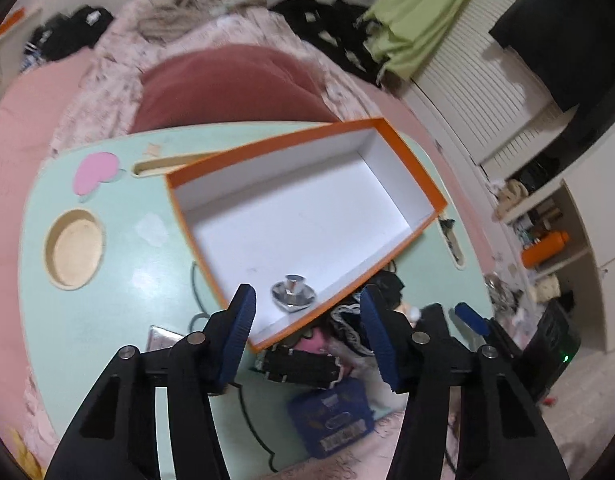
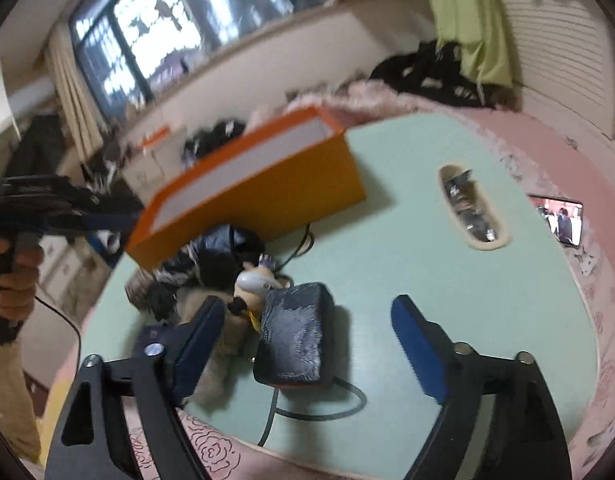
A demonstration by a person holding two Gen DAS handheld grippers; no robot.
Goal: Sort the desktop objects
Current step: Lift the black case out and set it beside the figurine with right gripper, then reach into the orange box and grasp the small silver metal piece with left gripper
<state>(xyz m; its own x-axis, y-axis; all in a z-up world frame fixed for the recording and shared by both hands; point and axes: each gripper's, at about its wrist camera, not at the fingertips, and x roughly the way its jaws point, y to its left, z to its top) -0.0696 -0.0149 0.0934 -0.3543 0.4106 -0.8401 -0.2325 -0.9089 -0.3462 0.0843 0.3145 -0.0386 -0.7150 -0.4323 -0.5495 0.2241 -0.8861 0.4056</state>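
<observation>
1. Table (image 1: 107, 320), mint green, carries everything we see.
2. Orange box (image 1: 307, 216) sits on it, a silver spinning top (image 1: 293, 293) inside near our left gripper (image 1: 307, 340), jaws wide, empty.
3. Right gripper (image 2: 307, 332) wide too, a dark case (image 2: 293, 340) between its fingers, untouched.

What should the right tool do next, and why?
Probably ease the right tool forward and down around the dark block, then close. Its jaws are open and empty with the block between them, and the orange box so far holds only a shiny silver piece.
</observation>
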